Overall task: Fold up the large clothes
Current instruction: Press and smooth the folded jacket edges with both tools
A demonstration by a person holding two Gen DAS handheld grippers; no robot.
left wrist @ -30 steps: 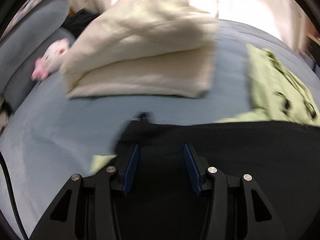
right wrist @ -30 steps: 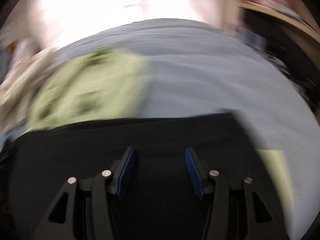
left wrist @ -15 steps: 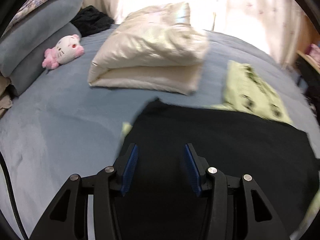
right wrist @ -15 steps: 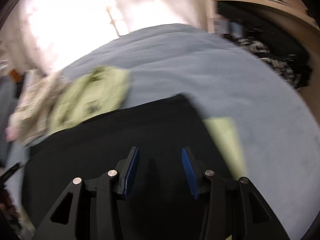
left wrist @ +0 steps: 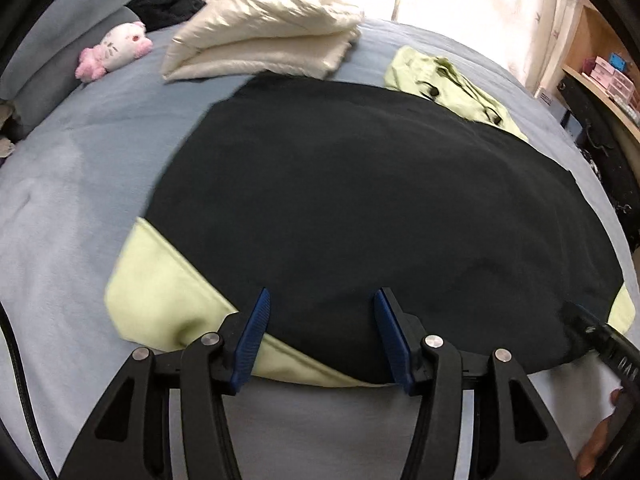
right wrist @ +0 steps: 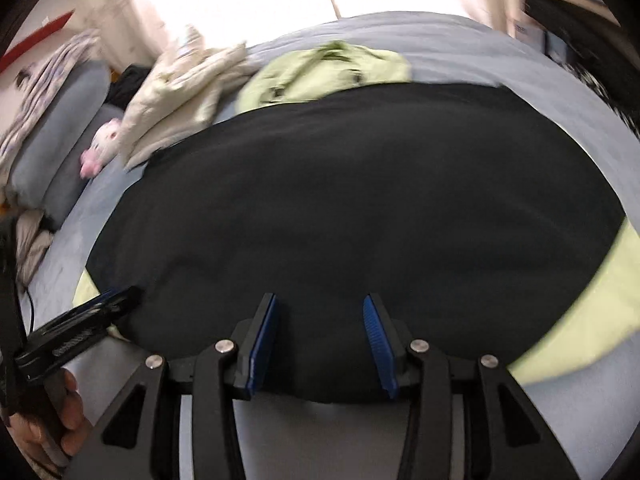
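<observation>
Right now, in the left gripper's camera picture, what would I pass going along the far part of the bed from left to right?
Grey pillow → pink and white plush toy → folded cream quilt → crumpled light green garment → wooden shelf beside the bed.

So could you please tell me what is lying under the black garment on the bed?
A light green cloth pokes out from under the black garment at its near corners, on the blue bedcover. How far the green reaches underneath is covered.
</observation>
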